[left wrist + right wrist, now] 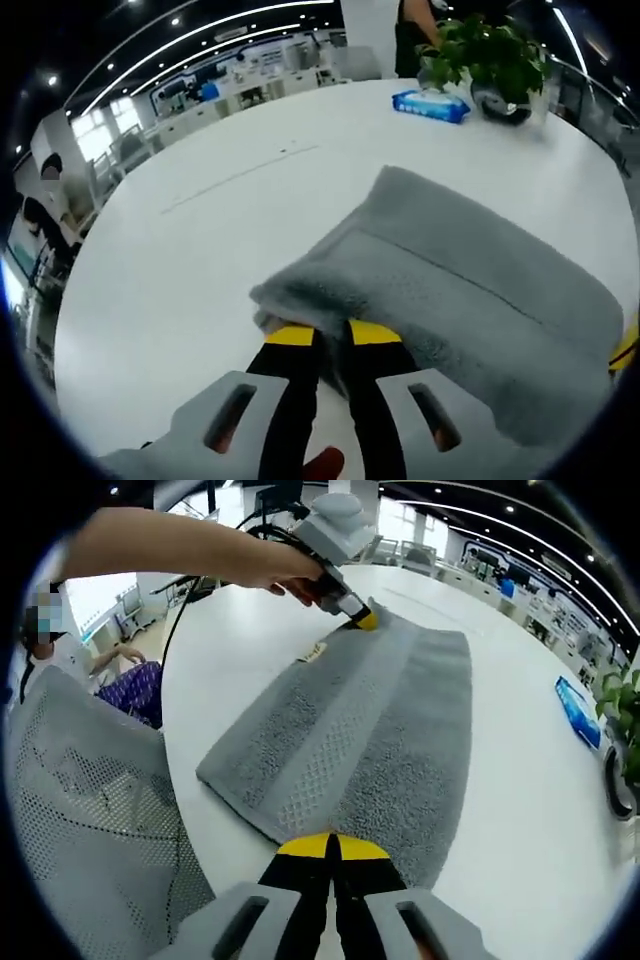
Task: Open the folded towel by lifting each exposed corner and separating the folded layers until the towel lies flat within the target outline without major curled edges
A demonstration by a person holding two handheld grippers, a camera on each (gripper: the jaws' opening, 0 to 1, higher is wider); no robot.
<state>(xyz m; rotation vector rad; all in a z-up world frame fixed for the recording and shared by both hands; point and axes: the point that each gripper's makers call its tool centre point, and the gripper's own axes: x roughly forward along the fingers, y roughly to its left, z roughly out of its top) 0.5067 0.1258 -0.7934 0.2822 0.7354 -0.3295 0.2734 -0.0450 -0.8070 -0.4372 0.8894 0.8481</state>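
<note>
here, one grey towel [360,730], two claws pinching it: left claw [333,335], right claw [333,848].

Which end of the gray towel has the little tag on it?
The far end of the towel, where the left gripper pinches the corner; the tag sits beside it.

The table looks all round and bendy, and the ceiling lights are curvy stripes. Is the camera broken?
No: in the left gripper view, the fisheye lens bows the table edge and ceiling light strips; the towel near the lens looks soft. In the right gripper view, the towel is sharp, and the light strips curve too.
</note>
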